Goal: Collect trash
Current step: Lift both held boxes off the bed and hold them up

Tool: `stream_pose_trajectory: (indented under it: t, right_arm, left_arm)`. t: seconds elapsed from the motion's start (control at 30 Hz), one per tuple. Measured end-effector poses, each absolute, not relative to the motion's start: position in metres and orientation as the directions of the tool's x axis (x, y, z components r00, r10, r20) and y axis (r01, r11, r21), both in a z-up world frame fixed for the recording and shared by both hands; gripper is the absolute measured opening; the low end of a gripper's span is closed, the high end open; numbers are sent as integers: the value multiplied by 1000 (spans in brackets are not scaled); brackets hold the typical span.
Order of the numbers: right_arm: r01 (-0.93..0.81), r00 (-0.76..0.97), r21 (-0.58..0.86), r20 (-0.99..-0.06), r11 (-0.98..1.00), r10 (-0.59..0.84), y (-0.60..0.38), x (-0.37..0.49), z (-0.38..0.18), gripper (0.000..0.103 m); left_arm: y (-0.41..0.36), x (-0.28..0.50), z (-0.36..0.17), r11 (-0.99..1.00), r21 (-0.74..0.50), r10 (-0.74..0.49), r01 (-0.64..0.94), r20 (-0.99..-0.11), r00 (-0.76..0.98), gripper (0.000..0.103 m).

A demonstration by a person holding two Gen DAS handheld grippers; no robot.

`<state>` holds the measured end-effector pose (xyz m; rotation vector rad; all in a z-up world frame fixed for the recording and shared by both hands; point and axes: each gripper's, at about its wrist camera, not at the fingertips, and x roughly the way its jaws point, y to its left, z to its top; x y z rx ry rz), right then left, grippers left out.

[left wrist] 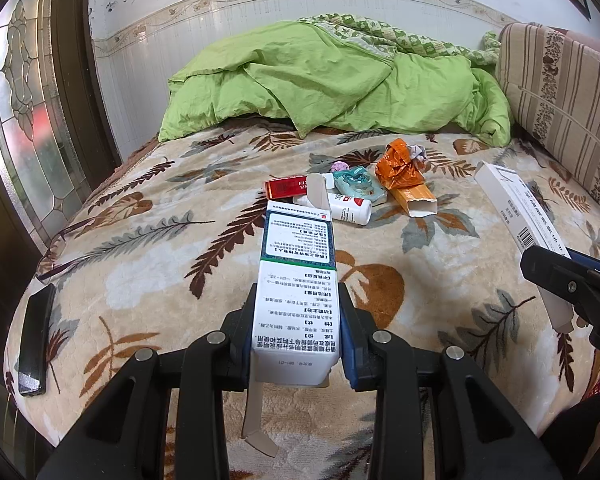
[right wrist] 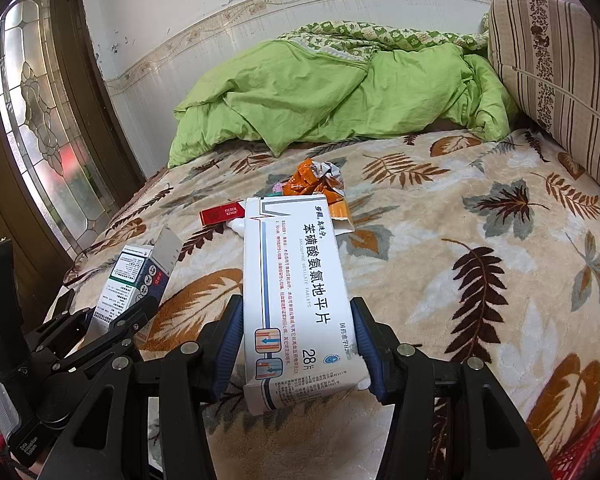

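left hand-held gripper (left wrist: 298,334), black with blue pads, is clamped on a tall white and green printed medicine carton (left wrist: 296,280), pads pressing both long sides near its base; one end flap hangs loose below the jaws. right hand-held gripper (right wrist: 298,346), same build, is clamped on a flat white tablet box with a grey zigzag line (right wrist: 296,300), held by its narrow edges near the lower end. both boxes are lifted clear over the beige leaf-patterned blanket (left wrist: 380,280) of the bed

remaining trash lies in one cluster mid-bed: red cigarette packet (left wrist: 286,189), small white plastic bottle (left wrist: 350,208), teal tissue pack (left wrist: 358,184), crumpled orange foil wrapper (left wrist: 398,170), open orange carton (left wrist: 416,200), and a small pink wad (left wrist: 339,166). a dark phone-like slab (left wrist: 36,340) and spectacles (left wrist: 56,256) near the left edge look like belongings, not trash

judgement: step in hand is carrying both cartons to a bin; a red mesh edge (right wrist: 584,440) at lower right may be it, not certain. recommended practice: keep grip light, since the empty cartons crush easily; keep the two loads well apart in transit; position fully over the receptacle before releasing; release one at a time and confirm each drops free, watching the loose flap for snagging on the pads
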<state>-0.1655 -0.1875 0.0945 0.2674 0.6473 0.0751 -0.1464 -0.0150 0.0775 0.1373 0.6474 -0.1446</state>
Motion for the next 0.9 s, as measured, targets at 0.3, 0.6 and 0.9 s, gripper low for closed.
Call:
stream_pose_trajectory:
  t: [0.3, 0.6, 0.9]
  right_arm:
    - [14, 796, 269, -585, 963, 152, -187, -166, 95, 56]
    - [14, 796, 270, -585, 963, 152, -188, -166, 95, 56]
    - [13, 796, 270, -586, 963, 153, -188, -165, 94, 56]
  left_arm:
    - [-15, -147, 77, 981, 83, -90, 176, -608, 788, 32]
    - [-16, -147, 77, 981, 84, -90, 177, -608, 789, 32]
    - [-16, -147, 77, 980, 86, -94, 182, -607, 789, 32]
